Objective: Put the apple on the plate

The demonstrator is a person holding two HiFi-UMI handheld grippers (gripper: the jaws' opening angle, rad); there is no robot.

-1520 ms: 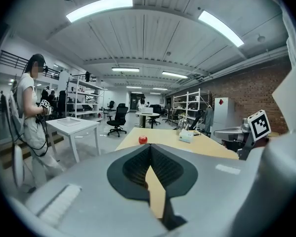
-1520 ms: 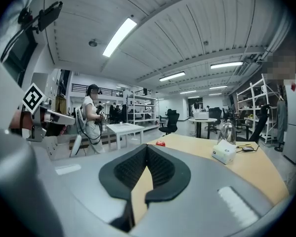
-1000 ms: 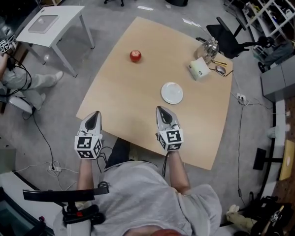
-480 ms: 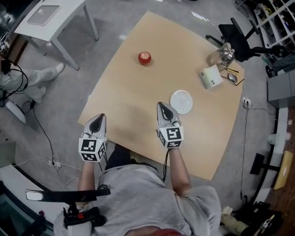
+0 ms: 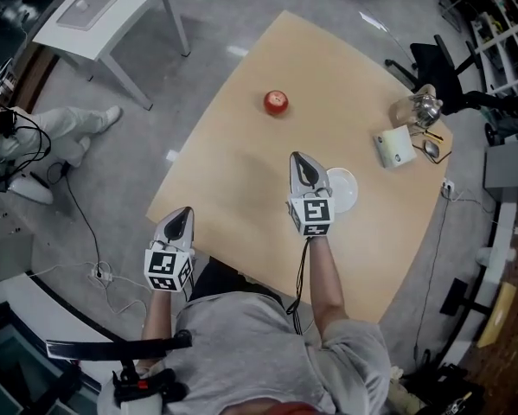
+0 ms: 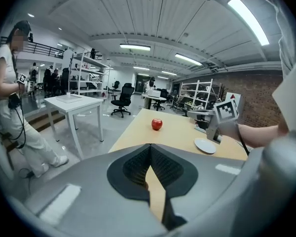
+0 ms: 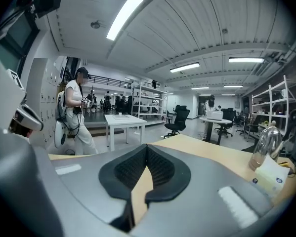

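In your head view, the apple (image 5: 276,102) sits on the table (image 5: 233,171), well apart from the plate (image 5: 347,194) just beside your right gripper (image 5: 301,157). In your left gripper (image 5: 182,212) view, the jaws meet, empty. In your right gripper view, the jaws are likewise together on nothing.

Found the table (image 5: 241,162) matt and smooth, in pale wood-look board. Noted a glossy red skin on the apple (image 5: 276,103) and a smooth white face on the plate (image 5: 348,190), ceramic or plastic not to be told. Saw matt grey plastic on the shells of the left gripper (image 6: 148,147) and right gripper (image 7: 147,146), with black ribbed, rubbery-looking pads (image 6: 168,168) inside. Marked clear glass in the jar (image 5: 421,107), soft grey cloth in the shirt (image 5: 241,344), and a polished grey floor (image 5: 198,33) throwing back the lights.
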